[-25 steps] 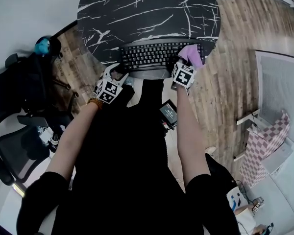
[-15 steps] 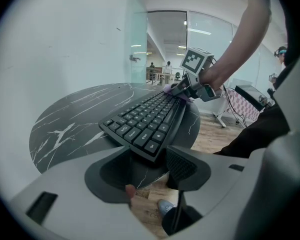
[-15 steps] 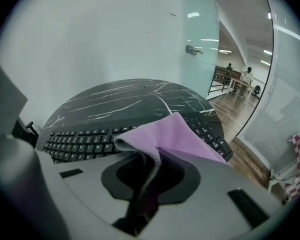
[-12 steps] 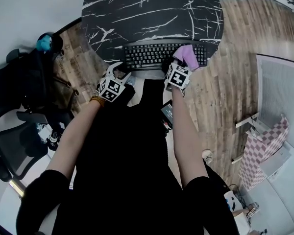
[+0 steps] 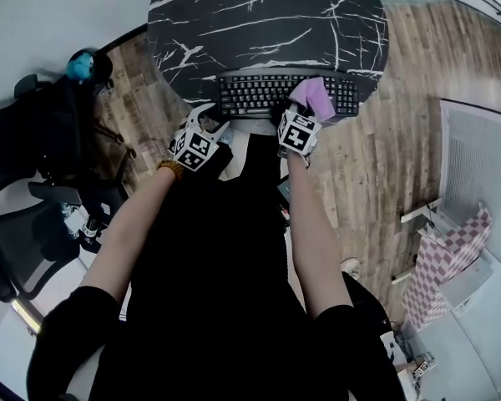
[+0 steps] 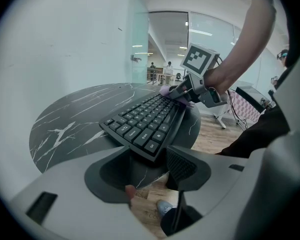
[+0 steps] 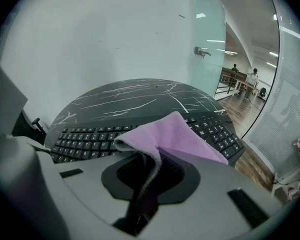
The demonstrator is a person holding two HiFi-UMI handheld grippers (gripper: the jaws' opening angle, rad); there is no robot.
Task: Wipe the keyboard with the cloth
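A black keyboard [image 5: 267, 95] lies at the near edge of the round black marble table [image 5: 259, 19]. My right gripper [image 5: 296, 112] is shut on a purple cloth [image 5: 314, 98], which rests on the right half of the keys. In the right gripper view the cloth [image 7: 176, 135] folds into my right gripper [image 7: 149, 173] and drapes over the keyboard [image 7: 87, 138]. My left gripper [image 5: 207, 120] stands open and holds nothing, just off the keyboard's left front corner. Seen from my left gripper [image 6: 140, 168], the keyboard [image 6: 142, 121] runs away toward the cloth [image 6: 166, 89].
Black office chairs [image 5: 21, 253] and a dark bag with a blue object [image 5: 82, 63] crowd the left side. Wooden floor [image 5: 376, 140] lies to the right, with a white panel [image 5: 484, 165] and a pink checkered item [image 5: 451, 261]. A glass wall [image 7: 245, 54] stands behind the table.
My right gripper has slid the cloth a little leftward over the keys. The left gripper has stayed by the keyboard's left front corner.
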